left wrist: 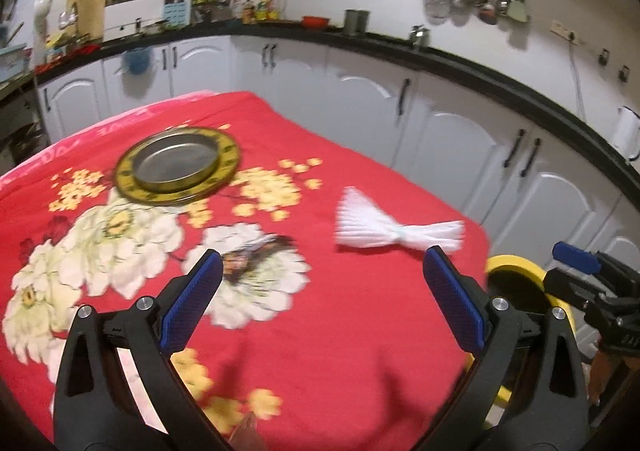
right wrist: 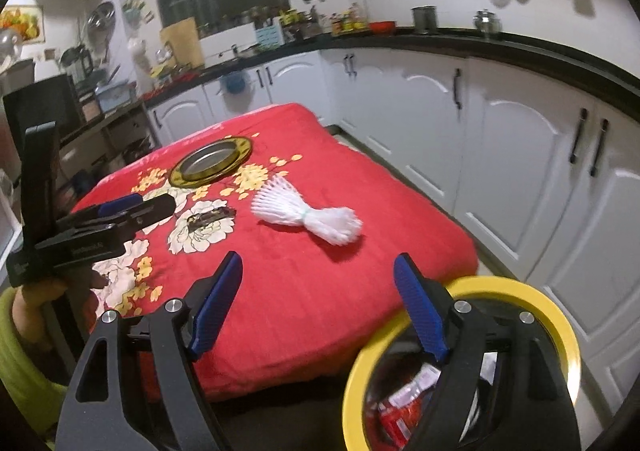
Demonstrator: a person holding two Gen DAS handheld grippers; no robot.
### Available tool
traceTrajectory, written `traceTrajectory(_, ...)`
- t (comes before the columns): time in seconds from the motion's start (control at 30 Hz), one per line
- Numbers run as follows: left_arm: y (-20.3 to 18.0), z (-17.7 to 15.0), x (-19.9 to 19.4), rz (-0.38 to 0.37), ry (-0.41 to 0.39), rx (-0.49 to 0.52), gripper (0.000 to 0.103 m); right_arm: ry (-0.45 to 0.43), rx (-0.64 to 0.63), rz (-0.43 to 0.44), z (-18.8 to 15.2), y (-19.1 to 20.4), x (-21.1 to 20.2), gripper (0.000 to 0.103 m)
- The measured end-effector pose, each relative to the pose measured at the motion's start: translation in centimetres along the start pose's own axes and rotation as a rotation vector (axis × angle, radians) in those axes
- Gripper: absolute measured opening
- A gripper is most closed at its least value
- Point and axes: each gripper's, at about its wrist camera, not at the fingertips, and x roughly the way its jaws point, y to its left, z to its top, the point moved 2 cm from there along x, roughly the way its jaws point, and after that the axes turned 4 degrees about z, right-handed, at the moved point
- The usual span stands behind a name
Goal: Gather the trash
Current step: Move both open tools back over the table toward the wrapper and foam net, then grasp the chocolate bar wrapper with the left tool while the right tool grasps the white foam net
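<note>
A white bundle of plastic straws [left wrist: 384, 225] tied in the middle lies on the red flowered cloth near the table's right edge; it also shows in the right wrist view [right wrist: 308, 215]. A dark crumpled wrapper [left wrist: 256, 253] lies on a white flower print, also seen in the right wrist view [right wrist: 210, 217]. A yellow-rimmed trash bin [right wrist: 560, 331] stands beside the table's near right corner with red wrappers inside; its rim shows in the left wrist view [left wrist: 516, 265]. My left gripper [left wrist: 320, 271] is open and empty above the cloth, just short of the wrapper and bundle. My right gripper [right wrist: 320, 271] is open and empty over the table corner and bin.
A round metal plate with a yellow patterned rim [left wrist: 178, 163] sits at the far side of the table [left wrist: 340, 331]. White kitchen cabinets [right wrist: 500, 155] under a black countertop run along the right and back. The floor strip between table and cabinets is narrow.
</note>
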Motion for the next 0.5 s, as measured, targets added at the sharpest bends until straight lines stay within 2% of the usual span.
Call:
traceTrajectory(0.23,5.1,0.2,2.2,0.011,0.042,-0.054,0.092,0.059,-0.023,-0.003,1.7,-0.4,5.2,0.075)
traceTrajectory(0.5,6.2,0.1,5.8,-0.006,0.130,0.004,0.092,0.162,-0.015,-0.003,2.3,-1.9,11.2,0.075)
